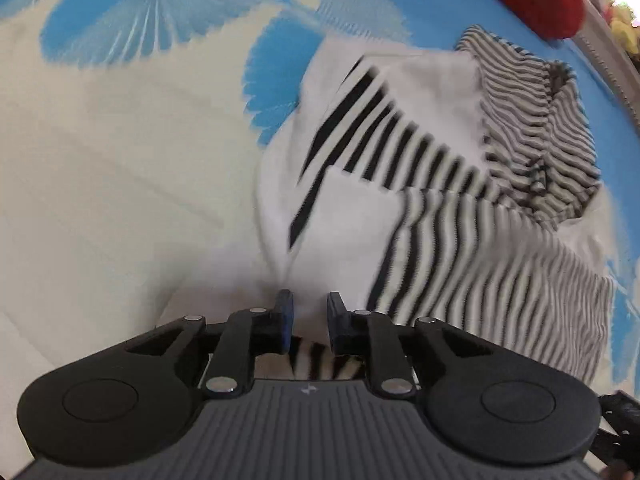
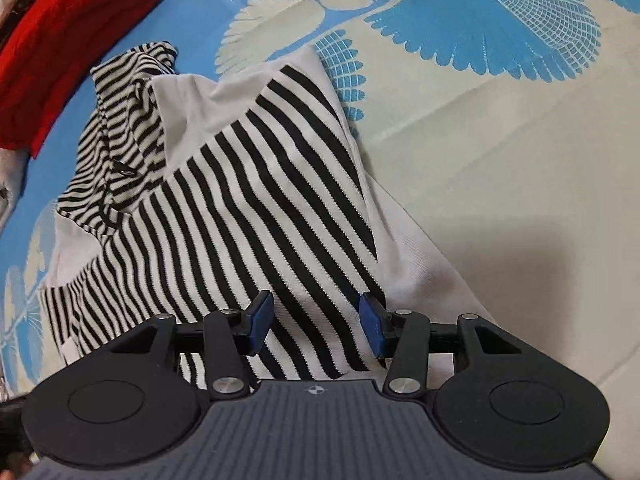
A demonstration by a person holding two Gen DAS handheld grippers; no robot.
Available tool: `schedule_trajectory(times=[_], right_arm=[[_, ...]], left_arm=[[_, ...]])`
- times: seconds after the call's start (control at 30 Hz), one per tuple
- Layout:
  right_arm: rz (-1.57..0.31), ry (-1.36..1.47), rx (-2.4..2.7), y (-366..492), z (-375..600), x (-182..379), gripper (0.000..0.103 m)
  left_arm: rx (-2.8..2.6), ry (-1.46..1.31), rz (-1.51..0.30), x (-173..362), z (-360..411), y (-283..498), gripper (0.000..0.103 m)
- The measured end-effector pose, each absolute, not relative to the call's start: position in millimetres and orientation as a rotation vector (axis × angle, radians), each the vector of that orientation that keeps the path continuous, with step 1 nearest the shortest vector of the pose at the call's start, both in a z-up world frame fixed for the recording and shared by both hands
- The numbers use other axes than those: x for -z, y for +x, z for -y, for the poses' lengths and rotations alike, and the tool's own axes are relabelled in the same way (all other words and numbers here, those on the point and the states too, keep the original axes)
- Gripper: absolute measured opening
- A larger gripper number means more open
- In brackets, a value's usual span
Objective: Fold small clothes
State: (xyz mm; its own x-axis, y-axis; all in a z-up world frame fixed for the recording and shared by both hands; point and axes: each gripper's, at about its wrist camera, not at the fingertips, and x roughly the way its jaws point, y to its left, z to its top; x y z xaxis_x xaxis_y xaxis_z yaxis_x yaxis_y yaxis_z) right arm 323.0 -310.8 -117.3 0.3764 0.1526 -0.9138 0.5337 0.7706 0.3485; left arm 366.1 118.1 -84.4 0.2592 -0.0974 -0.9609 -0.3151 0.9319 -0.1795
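Item: one striped garment (image 2: 240,208), black-and-white knit with plain white panels, lying on your bed sheet (image 2: 500,168), a blue-and-cream cover with a feather print; condition: partly folded. Done so far, as far as the views tell: one white-backed flap is turned over the striped body, its edge running diagonally across the piece, and the finer-striped collar or hood end sits bunched at the far end near a red knit item (image 2: 68,40) at the edge of the bed. Left to do, by my reading: the outline is irregular, the far end is rumpled, and the near hem spreads wider than the rest, so at least one more fold and some squaring up remain. Your left gripper (image 1: 310,316) hovers at the near white edge of the garment, jaws narrow with a small gap between the blue pads; striped cloth shows below them, but I cannot tell whether any of it is pinched, and that view is blurred. Your right gripper (image 2: 316,320) stands over the near striped hem, jaws about half apart, pads either side of the cloth but not pressing it. Other clothes waiting: only the red item is identifiable; whether it is folded cannot be told
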Motion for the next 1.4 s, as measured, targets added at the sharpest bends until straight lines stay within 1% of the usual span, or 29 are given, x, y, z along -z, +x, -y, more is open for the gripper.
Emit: schedule_trajectory(times=[0.03,0.1,0.13,0.2,0.27,0.33,0.43,0.5,0.6,0.77,0.87,0.93,1.1,1.27,1.4], right_arm=[[-1.176,0.674,0.272,324,309,113,0.049],[-1.149,0.649,0.252,326,305,104,0.050],[-1.130,0.635,0.236,328,303,99,0.050],[-1.119,0.613,0.220,329,302,95,0.052],[-1.148,0.627,0.233,330,306,101,0.054],[-1.196,0.662,0.254,328,313,114,0.054],[-1.191,0.670,0.255,327,314,113,0.053],[-1.151,0.648,0.244,327,311,99,0.054],[-1.090,0.585,0.216,329,307,80,0.054],[-1.008,0.412,0.184,333,301,54,0.054],[-0.963,0.306,0.181,334,299,43,0.054],[-0.939,0.254,0.177,334,299,37,0.055],[-0.927,0.213,0.149,334,298,30,0.056],[-0.932,0.173,0.147,333,299,30,0.056],[-0.929,0.165,0.150,333,300,28,0.056]], left_arm=[[-0.176,-0.354,-1.304,82,-119,366,0.023],[-0.178,-0.382,-1.308,72,-119,367,0.024],[-0.164,-0.418,-1.285,66,-119,365,0.024],[-0.147,-0.401,-1.247,57,-115,365,0.027],[-0.149,-0.365,-1.247,60,-108,366,0.028],[-0.162,-0.390,-1.305,74,-109,367,0.028],[-0.187,-0.395,-1.319,77,-111,369,0.028],[-0.183,-0.381,-1.286,66,-108,371,0.028],[-0.166,-0.193,-1.173,41,-87,372,0.028],[-0.130,-0.141,-1.131,26,-77,376,0.029],[-0.118,-0.065,-1.082,15,-67,376,0.030],[-0.106,-0.041,-1.058,11,-63,375,0.032],[-0.074,-0.028,-1.030,6,-55,377,0.041],[-0.088,-0.018,-1.036,9,-49,381,0.042],[-0.086,-0.007,-1.028,9,-43,384,0.053]])
